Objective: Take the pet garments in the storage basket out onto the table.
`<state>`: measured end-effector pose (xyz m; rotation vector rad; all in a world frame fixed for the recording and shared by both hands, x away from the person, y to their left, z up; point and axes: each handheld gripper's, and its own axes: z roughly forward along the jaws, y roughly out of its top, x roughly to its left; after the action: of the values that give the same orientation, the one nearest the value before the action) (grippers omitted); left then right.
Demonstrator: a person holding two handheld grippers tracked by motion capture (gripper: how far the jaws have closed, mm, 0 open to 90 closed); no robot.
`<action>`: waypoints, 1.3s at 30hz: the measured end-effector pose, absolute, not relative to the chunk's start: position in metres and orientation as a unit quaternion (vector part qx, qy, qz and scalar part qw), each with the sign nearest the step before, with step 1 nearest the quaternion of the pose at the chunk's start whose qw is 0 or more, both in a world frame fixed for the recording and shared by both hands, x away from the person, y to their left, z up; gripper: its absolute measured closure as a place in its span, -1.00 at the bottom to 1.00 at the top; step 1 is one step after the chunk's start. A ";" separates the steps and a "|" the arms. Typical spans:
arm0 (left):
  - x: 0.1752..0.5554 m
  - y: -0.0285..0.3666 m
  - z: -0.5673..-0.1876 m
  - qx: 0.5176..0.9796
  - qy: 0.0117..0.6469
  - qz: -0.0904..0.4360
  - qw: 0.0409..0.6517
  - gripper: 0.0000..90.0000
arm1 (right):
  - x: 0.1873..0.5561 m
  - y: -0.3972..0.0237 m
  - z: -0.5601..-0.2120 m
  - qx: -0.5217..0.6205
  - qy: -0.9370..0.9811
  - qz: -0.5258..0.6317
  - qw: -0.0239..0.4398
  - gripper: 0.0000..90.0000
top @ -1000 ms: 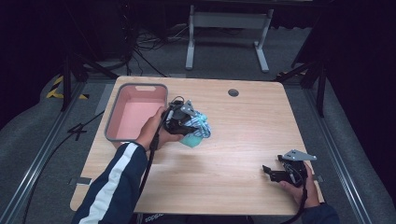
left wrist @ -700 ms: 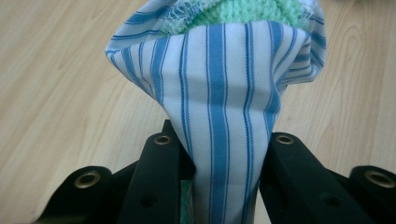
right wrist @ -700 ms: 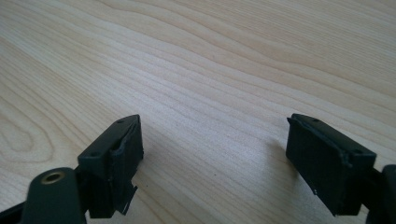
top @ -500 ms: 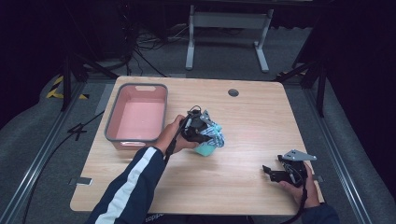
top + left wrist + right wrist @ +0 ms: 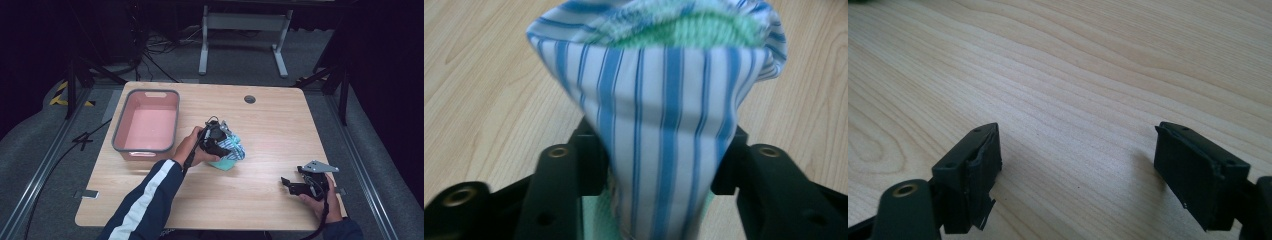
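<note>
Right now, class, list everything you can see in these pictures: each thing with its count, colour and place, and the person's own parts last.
Table: one, light wood, under everything else.
Basin: one, pink with a grey rim, on the table's left part.
Striped cloth: one, white with blue stripes, bunched over something green, mid-table between the left gripper's jaws.
Cable hole: one, dark, near the table's far edge.
Frame: one, grey metal, on the floor behind the table.
Left gripper: one, black, at the cloth; its jaws have just been opening, with the cloth between them.
Right gripper: one, black, jaws open with nothing between them, over the table's right near corner.
Sleeve: one, dark blue with white stripes, on the left arm.
</note>
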<state>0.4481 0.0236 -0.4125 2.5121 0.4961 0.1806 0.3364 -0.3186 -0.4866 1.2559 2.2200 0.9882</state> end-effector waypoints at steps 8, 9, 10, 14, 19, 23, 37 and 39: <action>0.446 0.028 -0.405 0.927 0.201 0.090 0.303 -0.36 | 0.337 -0.319 -0.486 0.450 0.795 0.354 0.201 -0.56; 0.445 0.029 -0.403 0.925 0.203 0.097 0.307 -0.41 | 0.336 -0.319 -0.486 0.450 0.795 0.354 0.201 -0.56; 0.445 0.030 -0.402 0.923 0.205 0.100 0.308 -0.45 | 0.337 -0.319 -0.486 0.450 0.795 0.353 0.200 -0.56; 0.442 0.033 -0.397 0.924 0.203 0.104 0.308 -0.51 | 0.337 -0.319 -0.486 0.450 0.795 0.354 0.200 -0.56; 0.435 0.036 -0.390 0.925 0.190 0.111 0.310 -0.50 | 0.337 -0.319 -0.486 0.450 0.795 0.353 0.200 -0.56; 0.429 0.039 -0.385 0.927 0.179 0.120 0.307 -0.47 | 0.337 -0.319 -0.486 0.451 0.795 0.353 0.199 -0.56; 0.410 0.060 -0.369 0.928 0.162 0.160 0.295 -0.52 | 0.337 -0.319 -0.486 0.451 0.795 0.354 0.198 -0.56; 0.409 0.061 -0.368 0.927 0.162 0.160 0.296 -0.52 | 0.337 -0.319 -0.486 0.451 0.795 0.354 0.198 -0.56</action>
<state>0.4092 0.0614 -0.3681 2.4665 0.4320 0.4251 0.3368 -0.3191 -0.4865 1.2610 2.2248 0.9898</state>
